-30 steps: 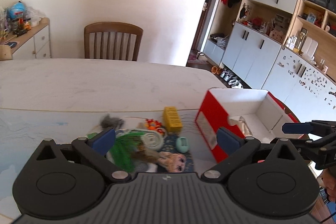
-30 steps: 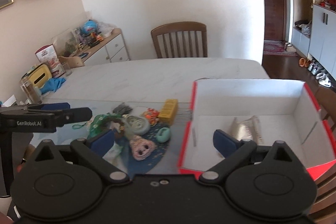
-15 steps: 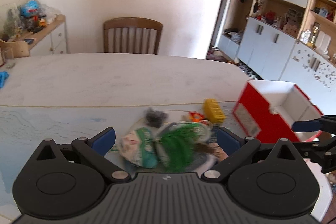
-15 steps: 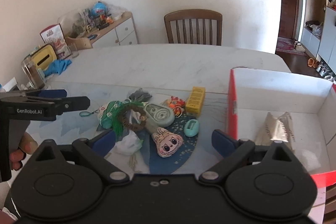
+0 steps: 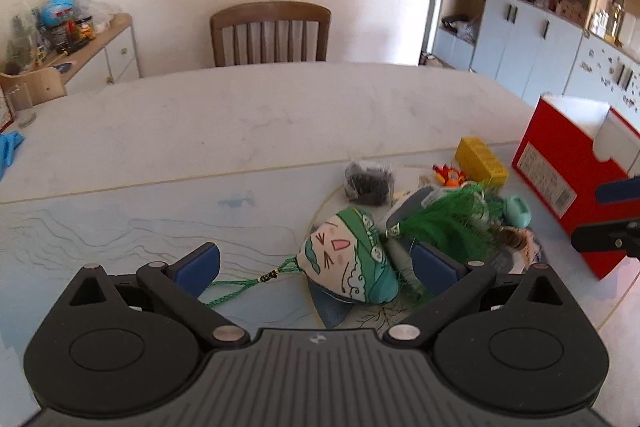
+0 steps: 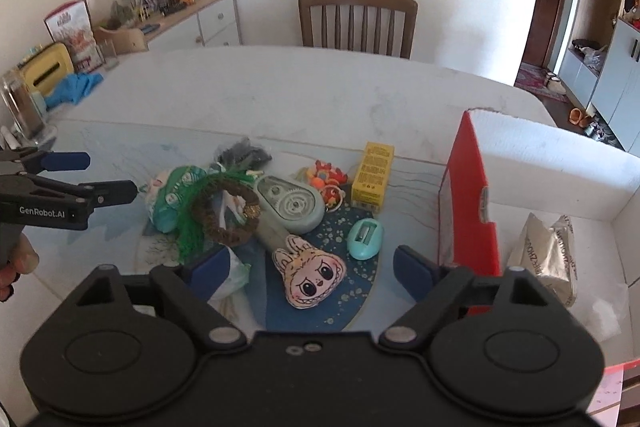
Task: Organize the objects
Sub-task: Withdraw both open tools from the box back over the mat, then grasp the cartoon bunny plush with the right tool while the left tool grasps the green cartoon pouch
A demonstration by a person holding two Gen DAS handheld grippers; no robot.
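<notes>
A pile of small items lies on a round blue mat [image 6: 356, 291]. My left gripper [image 5: 316, 265] is open, low over the table, with a green cat-face pouch [image 5: 348, 259] between its fingers, untouched. My right gripper [image 6: 314, 269] has its jaws closing around a pink bunny-face plush [image 6: 314, 277]; the pads stand clear of it. Beside the plush lie a teal sharpener [image 6: 365, 237], a grey tape dispenser [image 6: 288, 205], a brown bead ring with a green tassel [image 6: 224, 211], a yellow box [image 6: 372, 177] and an orange toy [image 6: 326, 179].
A red box with a white inside [image 6: 468, 195] stands right of the pile and holds a silver packet [image 6: 548, 259]. A dark fuzzy lump [image 6: 244, 153] lies behind the pile. A wooden chair [image 6: 356, 19] stands at the far table edge. A hand holds the left gripper [image 6: 96, 177].
Both grippers have sunk toward the pile and shifted left. The cat-face pouch now sits between the left fingers, the bunny plush between the right ones. The right jaws have narrowed a little.
</notes>
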